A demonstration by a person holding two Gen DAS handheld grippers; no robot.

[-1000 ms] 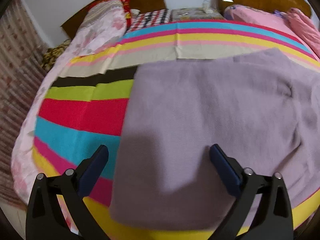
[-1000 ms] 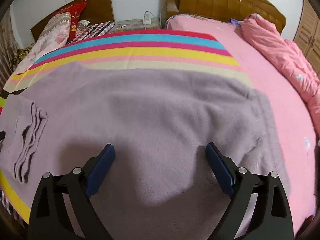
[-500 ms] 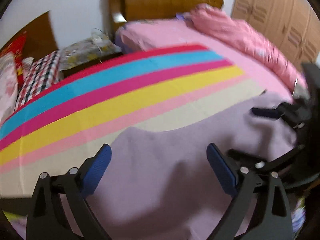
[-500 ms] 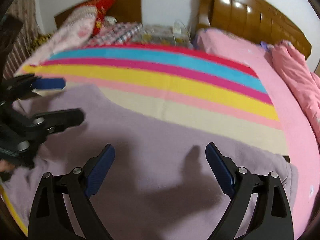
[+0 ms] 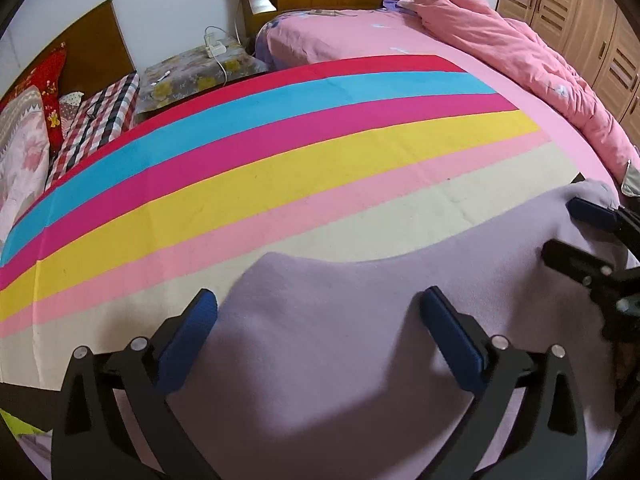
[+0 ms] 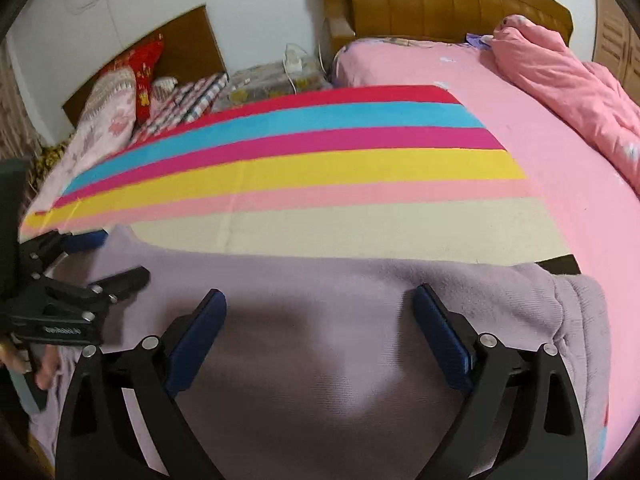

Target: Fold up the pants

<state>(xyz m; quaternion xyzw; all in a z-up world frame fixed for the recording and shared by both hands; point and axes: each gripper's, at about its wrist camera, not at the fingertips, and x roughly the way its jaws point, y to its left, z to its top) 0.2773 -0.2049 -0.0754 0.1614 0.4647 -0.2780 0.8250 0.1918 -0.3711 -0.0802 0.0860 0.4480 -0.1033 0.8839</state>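
The lilac knit pants lie flat on the striped blanket, their far edge towards the cream stripe. They also show in the right wrist view, with a bunched folded edge at the right. My left gripper is open and empty, low over the pants near their far left corner. My right gripper is open and empty over the middle of the pants. The left gripper shows at the left of the right wrist view, and the right gripper at the right of the left wrist view; both are open.
A pink quilt is heaped on the pink bed at the right. Pillows and a covered bedside table with a power strip stand at the back. A wooden headboard and wardrobe lie beyond.
Both grippers swung up and towards the far edge of the pants. The left view turned from the pants' left end to the headboard side. Both stayed open.
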